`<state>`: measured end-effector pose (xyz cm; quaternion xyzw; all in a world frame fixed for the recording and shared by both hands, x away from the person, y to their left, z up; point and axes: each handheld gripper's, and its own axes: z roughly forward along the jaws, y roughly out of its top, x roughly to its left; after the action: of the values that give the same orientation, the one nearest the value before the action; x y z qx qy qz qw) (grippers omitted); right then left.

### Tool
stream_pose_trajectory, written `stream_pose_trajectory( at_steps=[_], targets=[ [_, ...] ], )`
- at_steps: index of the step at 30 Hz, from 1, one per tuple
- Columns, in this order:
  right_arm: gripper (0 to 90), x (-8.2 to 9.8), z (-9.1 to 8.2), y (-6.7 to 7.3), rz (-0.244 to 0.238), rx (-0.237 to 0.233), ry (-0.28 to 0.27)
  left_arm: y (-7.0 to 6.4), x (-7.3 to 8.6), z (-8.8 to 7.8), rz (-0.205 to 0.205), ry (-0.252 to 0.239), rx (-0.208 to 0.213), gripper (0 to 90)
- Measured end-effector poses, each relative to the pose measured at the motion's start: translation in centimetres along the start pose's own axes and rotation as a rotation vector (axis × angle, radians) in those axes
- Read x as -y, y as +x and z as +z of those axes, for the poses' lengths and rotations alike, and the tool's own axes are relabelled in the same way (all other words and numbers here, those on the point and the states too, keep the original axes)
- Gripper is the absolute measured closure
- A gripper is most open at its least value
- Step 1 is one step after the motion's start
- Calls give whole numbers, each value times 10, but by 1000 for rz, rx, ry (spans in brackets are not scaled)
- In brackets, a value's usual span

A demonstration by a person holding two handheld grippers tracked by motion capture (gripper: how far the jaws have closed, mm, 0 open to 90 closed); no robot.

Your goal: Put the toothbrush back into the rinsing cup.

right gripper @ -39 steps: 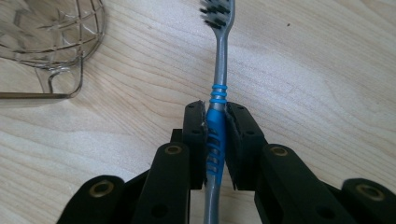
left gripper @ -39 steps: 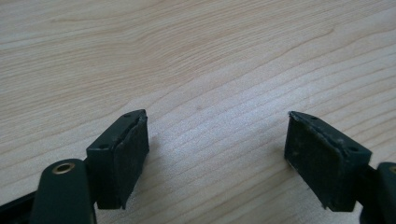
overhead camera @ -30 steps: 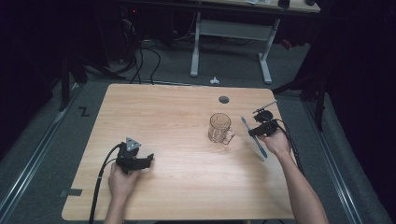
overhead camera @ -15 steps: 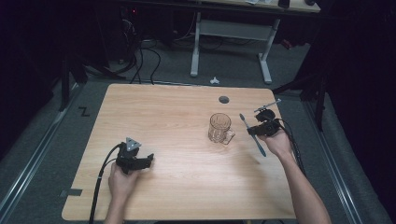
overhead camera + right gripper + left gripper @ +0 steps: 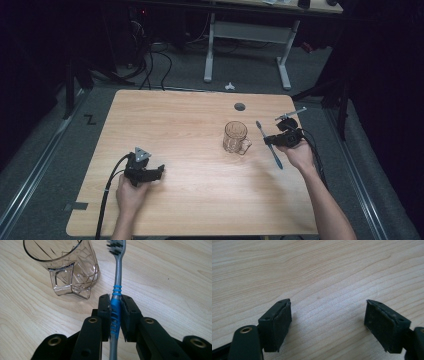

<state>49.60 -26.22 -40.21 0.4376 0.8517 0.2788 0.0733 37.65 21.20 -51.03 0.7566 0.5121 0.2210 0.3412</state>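
A clear glass mug (image 5: pixel 235 137) (image 5: pixel 66 267) with a handle stands upright right of the table's middle. My right gripper (image 5: pixel 271 140) (image 5: pixel 115 312) is shut on the blue grip of a grey and blue toothbrush (image 5: pixel 268 145) (image 5: pixel 116 285), held above the wood just right of the mug, bristles pointing away beside the mug's rim. My left gripper (image 5: pixel 159 171) (image 5: pixel 328 322) rests low over the bare wood at the front left, its jaws wide apart with nothing between them.
The wooden table (image 5: pixel 170 125) has a round cable hole (image 5: pixel 240 106) near its far edge. A cable (image 5: pixel 107 200) trails from the left gripper over the front edge. Desk legs (image 5: pixel 210 50) and cables stand on the floor beyond.
My right hand has carried the toothbrush up and slightly toward the mug. The left hand has stayed put.
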Motion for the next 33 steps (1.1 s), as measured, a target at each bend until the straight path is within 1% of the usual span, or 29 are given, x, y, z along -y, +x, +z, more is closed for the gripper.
stream_pose_trajectory(
  at_steps=[3,6,12,21,23,33],
  targets=[
    [795,3,-3,-1,3,-7,-18,0,0,0,0,0,0,224],
    [795,6,-7,-2,16,-13,-32,0,0,0,0,0,0,224],
    [795,12,-12,-2,22,-27,-63,0,0,0,0,0,0,224],
    [795,18,-20,6,5,-60,-124,0,0,0,0,0,0,224],
    [795,19,-22,8,-8,-64,-134,0,0,0,0,0,0,224],
    [795,19,-26,20,-28,-101,-194,0,0,0,2,1,0,224]
  ],
)
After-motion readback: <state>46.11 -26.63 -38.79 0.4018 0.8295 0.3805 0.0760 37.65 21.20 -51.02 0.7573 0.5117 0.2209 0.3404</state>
